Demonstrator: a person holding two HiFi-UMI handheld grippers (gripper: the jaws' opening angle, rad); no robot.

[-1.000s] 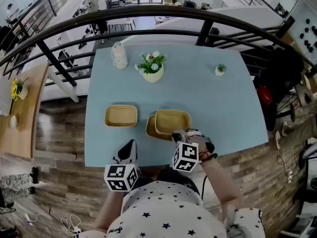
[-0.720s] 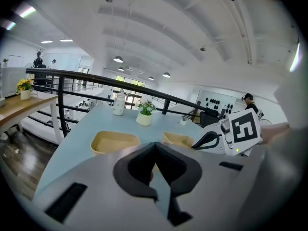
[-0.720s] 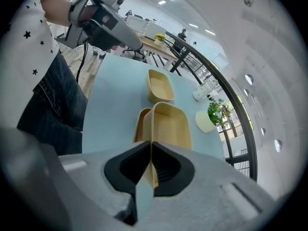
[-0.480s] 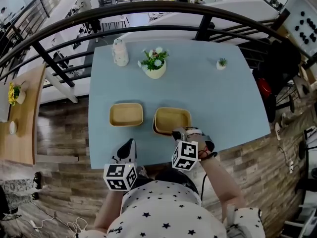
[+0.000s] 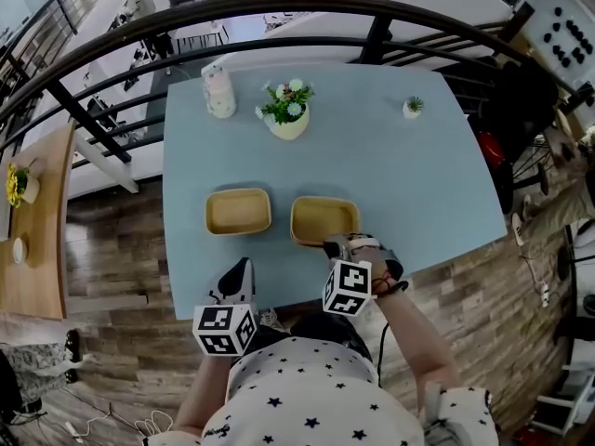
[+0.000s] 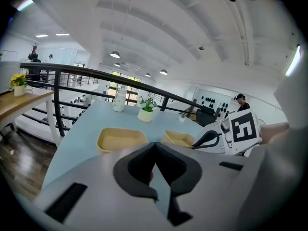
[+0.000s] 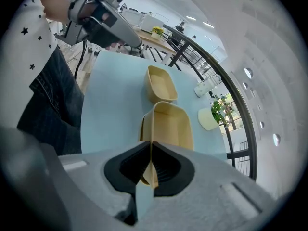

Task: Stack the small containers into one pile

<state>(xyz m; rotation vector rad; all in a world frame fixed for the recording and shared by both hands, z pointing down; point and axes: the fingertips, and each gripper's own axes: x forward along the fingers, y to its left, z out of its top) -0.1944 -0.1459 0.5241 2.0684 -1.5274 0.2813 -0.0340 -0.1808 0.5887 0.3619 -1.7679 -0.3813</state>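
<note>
At the table's (image 5: 400, 156) near edge, we are clamping the right gripper (image 5: 333, 245) on the stack's (image 5: 324, 219) rim; the lone container (image 5: 238, 211) is lying at nine o'clock, nearer our closed, empty left gripper (image 5: 244, 269).

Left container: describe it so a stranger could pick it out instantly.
On the light blue table, two tan containers sit side by side near the person's edge. It is the left container, standing alone and untouched. The right container has its rim clamped by the right hand-held gripper.
</note>
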